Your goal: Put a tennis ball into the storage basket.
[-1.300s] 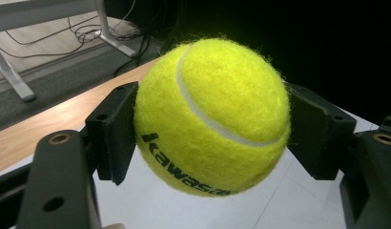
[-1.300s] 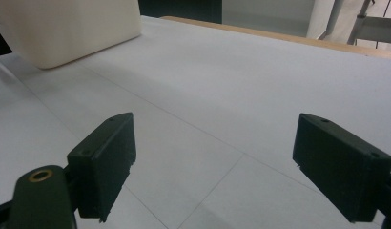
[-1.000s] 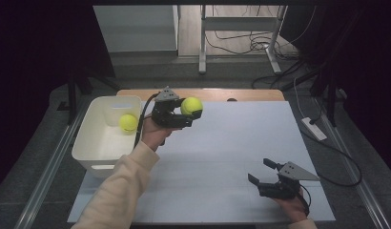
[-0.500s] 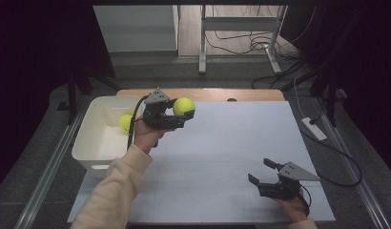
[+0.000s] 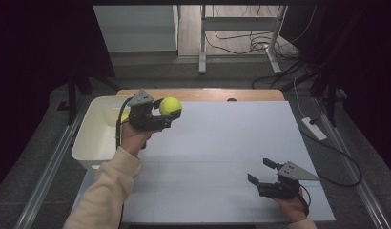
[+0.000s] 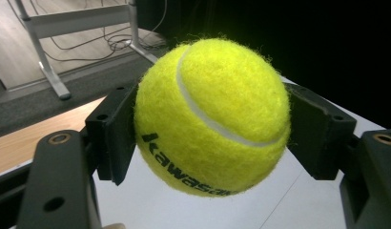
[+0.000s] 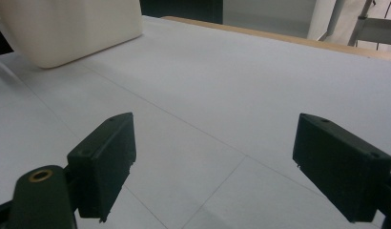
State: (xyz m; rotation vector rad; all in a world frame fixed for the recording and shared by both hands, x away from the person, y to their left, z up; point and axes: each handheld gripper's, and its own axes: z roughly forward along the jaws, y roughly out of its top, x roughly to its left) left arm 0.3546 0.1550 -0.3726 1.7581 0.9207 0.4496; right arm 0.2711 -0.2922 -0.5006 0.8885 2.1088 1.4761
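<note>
A yellow tennis ball (image 5: 170, 106) (image 6: 210, 117) marked "kawasaki" is clamped between the jaws of my left gripper (image 5: 166, 116), held in the air by the right rim of the cream bin (image 5: 91, 143). A sliver of a second yellow ball (image 5: 124, 118) shows inside the bin behind that gripper. My right gripper (image 5: 260, 171) (image 7: 215, 167) rests low over the white table sheet (image 5: 222, 143) at the front right, jaws wide apart with nothing between them.
The cream bin (image 7: 65, 26) stands at the table's left edge. A wooden strip (image 5: 198, 94) runs along the far edge. Cables, a power strip (image 5: 314, 129) and desk legs lie on the floor beyond.
My left gripper has carried the tennis ball leftward, from above the sheet toward the bin's rim. The right gripper has stayed put.
</note>
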